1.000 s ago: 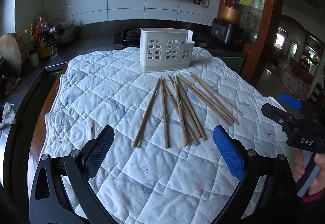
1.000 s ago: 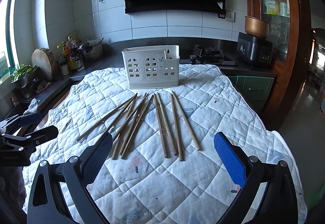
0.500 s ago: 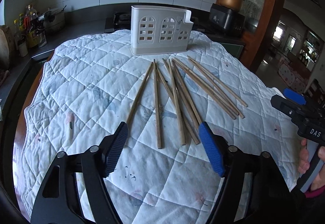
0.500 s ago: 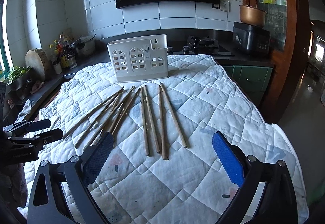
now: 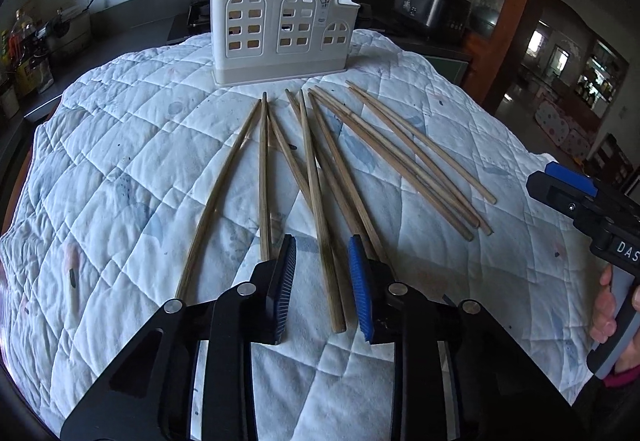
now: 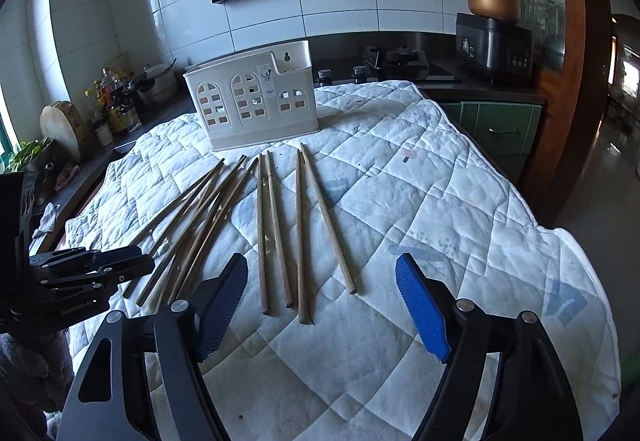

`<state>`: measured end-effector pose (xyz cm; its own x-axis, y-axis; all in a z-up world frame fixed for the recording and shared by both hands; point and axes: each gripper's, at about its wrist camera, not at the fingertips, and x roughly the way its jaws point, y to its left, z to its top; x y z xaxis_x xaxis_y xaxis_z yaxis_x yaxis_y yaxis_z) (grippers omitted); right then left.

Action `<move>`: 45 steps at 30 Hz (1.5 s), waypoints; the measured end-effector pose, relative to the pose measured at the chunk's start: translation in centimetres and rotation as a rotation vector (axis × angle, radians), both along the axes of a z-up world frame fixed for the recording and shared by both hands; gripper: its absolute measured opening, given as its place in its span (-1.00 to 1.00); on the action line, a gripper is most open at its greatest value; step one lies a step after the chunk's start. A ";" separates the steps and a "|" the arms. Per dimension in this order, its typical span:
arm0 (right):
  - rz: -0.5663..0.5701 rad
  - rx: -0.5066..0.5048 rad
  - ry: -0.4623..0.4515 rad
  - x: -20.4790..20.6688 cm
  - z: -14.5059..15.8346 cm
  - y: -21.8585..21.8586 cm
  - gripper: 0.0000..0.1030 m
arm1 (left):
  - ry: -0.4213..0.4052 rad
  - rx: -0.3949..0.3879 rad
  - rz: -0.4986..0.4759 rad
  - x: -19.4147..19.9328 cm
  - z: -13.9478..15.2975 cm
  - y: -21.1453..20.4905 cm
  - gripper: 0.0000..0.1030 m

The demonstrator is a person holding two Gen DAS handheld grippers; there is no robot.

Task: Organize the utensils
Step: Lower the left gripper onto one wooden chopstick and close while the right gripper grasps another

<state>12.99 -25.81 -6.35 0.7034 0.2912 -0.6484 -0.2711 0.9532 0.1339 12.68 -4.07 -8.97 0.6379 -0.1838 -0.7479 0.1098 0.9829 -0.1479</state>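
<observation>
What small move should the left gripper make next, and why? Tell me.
Probably lower it a touch and finish closing. The left gripper has just been closing, and one chopstick lies between its blue pads, which do not yet press it. The white holder behind stands empty, so gripping this stick comes first.

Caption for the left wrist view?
Left gripper closing around one chopstick on the quilt, holder behind.

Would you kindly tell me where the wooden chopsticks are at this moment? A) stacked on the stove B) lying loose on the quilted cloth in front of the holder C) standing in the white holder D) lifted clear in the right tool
B: the chopsticks lie scattered flat on the cloth, in front of the holder.
</observation>
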 end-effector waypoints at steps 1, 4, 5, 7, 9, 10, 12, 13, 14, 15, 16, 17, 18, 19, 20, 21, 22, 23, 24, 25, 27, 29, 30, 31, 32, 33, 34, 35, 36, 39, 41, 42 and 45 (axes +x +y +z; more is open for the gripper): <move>0.002 0.002 0.005 0.2 -0.2 0.0 0.40 | 0.005 -0.001 0.002 0.3 -0.2 0.0 -0.53; 0.006 0.005 0.016 0.7 -0.5 0.2 0.35 | 0.016 -0.005 -0.002 0.8 -0.6 -0.1 -0.58; 0.006 0.004 0.018 0.9 -0.6 0.2 0.35 | 0.017 0.001 -0.005 0.9 -0.7 -0.2 -0.61; 0.010 0.004 0.024 1.1 -0.8 0.4 0.35 | 0.021 0.018 0.000 1.2 -1.0 -0.2 -0.61; 0.013 0.004 0.026 1.3 -0.9 0.4 0.35 | 0.025 0.017 0.004 1.3 -1.2 0.0 -0.61; 0.014 0.003 0.028 1.4 -0.9 0.4 0.35 | 0.027 0.012 0.006 1.3 -1.3 0.1 -0.61; 0.016 0.002 0.031 1.6 -1.0 0.4 0.34 | 0.031 0.013 0.005 1.4 -1.4 0.3 -0.69; 0.015 0.000 0.033 1.7 -1.1 0.4 0.33 | 0.034 0.019 0.007 1.4 -1.5 0.3 -0.69; 0.015 0.000 0.034 1.7 -1.1 0.4 0.33 | 0.039 0.020 0.007 1.5 -1.6 0.4 -0.69; 0.015 0.001 0.035 1.8 -1.2 0.4 0.32 | 0.041 0.019 0.009 1.5 -1.7 0.4 -0.69; 0.015 0.000 0.038 1.9 -1.3 0.4 0.31 | 0.042 0.018 0.009 1.5 -1.7 0.4 -0.69; 0.015 -0.001 0.041 2.0 -1.3 0.3 0.29 | 0.041 0.018 0.009 1.5 -1.8 0.5 -0.69; 0.015 -0.002 0.044 2.1 -1.5 0.3 0.28 | 0.040 0.018 0.007 1.5 -1.8 0.4 -0.69; 0.013 -0.002 0.049 2.2 -1.6 0.3 0.26 | 0.041 0.020 0.005 1.6 -1.8 0.3 -0.69; 0.013 0.000 0.055 2.3 -1.7 0.2 0.21 | 0.040 0.026 0.003 1.6 -1.9 0.1 -0.69; 0.013 0.003 0.063 2.4 -1.9 0.1 0.19 | 0.041 0.036 0.003 1.7 -2.0 0.0 -0.69; 0.014 0.006 0.070 2.6 -2.1 0.1 0.15 | 0.042 0.040 0.005 1.8 -2.0 -0.1 -0.69; 0.013 0.007 0.077 2.7 -2.3 0.1 0.09 | 0.041 0.041 0.007 1.8 -2.0 -0.1 -0.70; 0.013 0.010 0.084 2.9 -2.5 0.0 0.05 | 0.040 0.043 0.009 1.9 -2.0 -0.2 -0.71; 0.011 0.013 0.091 3.0 -2.6 -0.1 -0.01 | 0.040 0.048 0.012 2.0 -2.0 -0.2 -0.75; 0.008 0.012 0.102 3.3 -3.0 -0.3 -0.09 | 0.039 0.055 0.021 2.0 -2.0 -0.1 -0.82; 0.003 0.008 0.113 3.7 -3.3 -0.4 -0.25 | 0.036 0.051 0.027 1.9 -1.9 0.0 -0.85; 0.002 0.006 0.119 3.9 -3.4 -0.4 -0.29 | 0.035 0.051 0.029 2.0 -1.9 0.1 -0.87; 0.003 0.003 0.125 4.1 -3.6 -0.4 -0.36 | 0.033 0.051 0.030 2.0 -1.9 0.1 -0.87; 0.007 0.000 0.130 4.3 -3.7 -0.3 -0.42 | 0.031 0.048 0.028 1.9 -1.9 0.1 -0.88; 0.014 -0.005 0.133 4.5 -3.8 -0.1 -0.44 | 0.028 0.046 0.026 1.9 -1.8 0.1 -0.88; 0.021 -0.016 0.133 4.6 -3.8 0.1 -0.46 | 0.025 0.043 0.024 1.9 -1.7 0.1 -0.88; 0.027 -0.027 0.133 4.8 -3.9 0.3 -0.47 | 0.022 0.040 0.021 1.9 -1.7 0.1 -0.89; 0.032 -0.036 0.135 5.1 -4.0 0.6 -0.48 | 0.019 0.040 0.018 1.9 -1.7 0.1 -0.89; 0.045 -0.059 0.149 5.6 -4.5 1.2 -0.61 | 0.021 0.043 0.010 2.0 -1.8 -0.1 -0.89; 0.044 -0.084 0.153 5.8 -4.9 1.5 -0.69 | 0.019 0.040 0.006 2.1 -1.7 -0.1 -0.89; 0.043 -0.096 0.148 5.8 -4.9 1.6 -0.71 | 0.018 0.040 0.006 2.1 -1.7 -0.1 -0.89; 0.047 -0.115 0.135 5.7 -4.8 1.8 -0.84 | 0.014 0.040 0.003 2.1 -1.6 -0.1 -0.89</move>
